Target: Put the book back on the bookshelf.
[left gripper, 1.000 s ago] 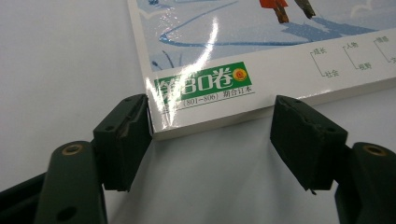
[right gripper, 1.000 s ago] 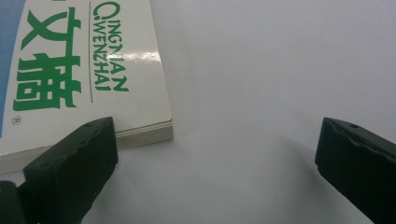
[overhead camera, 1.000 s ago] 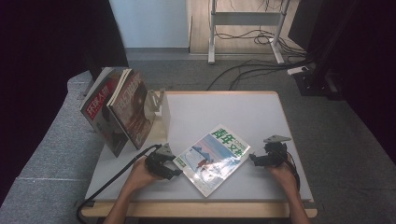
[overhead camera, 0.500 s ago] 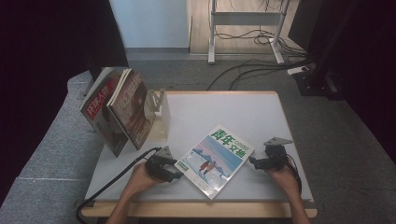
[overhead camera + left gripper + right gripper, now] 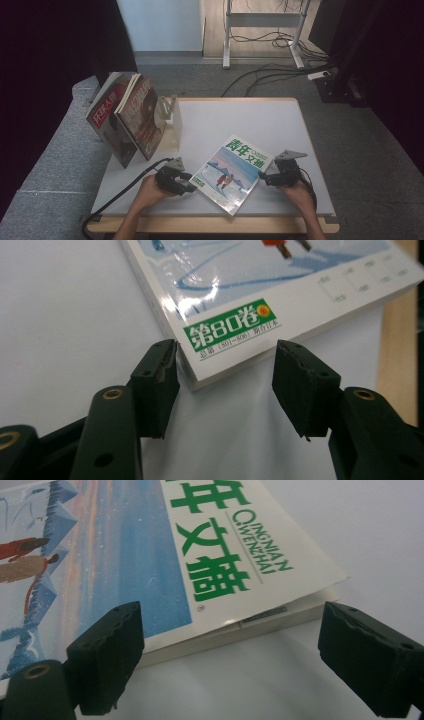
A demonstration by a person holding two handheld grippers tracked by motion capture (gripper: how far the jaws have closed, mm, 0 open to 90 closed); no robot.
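Observation:
A magazine [image 5: 232,172] with a blue snowy cover and green characters lies flat and askew on the white table [image 5: 240,115]. My left gripper [image 5: 193,184] lies at its left corner. In the left gripper view the green-labelled corner of the magazine [image 5: 260,285] reaches between the tips of the left gripper [image 5: 225,355], whose jaws have just been closing; the pads do not press it. My right gripper [image 5: 262,178] is at the magazine's right edge. In the right gripper view the magazine [image 5: 150,555] lies ahead between the wide jaws of the right gripper [image 5: 230,630], which have just been closing slightly.
Two magazines [image 5: 125,120] lean upright against a white bookend [image 5: 172,117] at the table's back left. Grey upholstery [image 5: 55,165] borders the table on the left. Cables [image 5: 260,75] and a metal frame [image 5: 260,20] lie on the floor beyond.
The magazine's near corner has slid slightly to the right. My right gripper has edged in toward the magazine's right edge. The left hand has kept its place.

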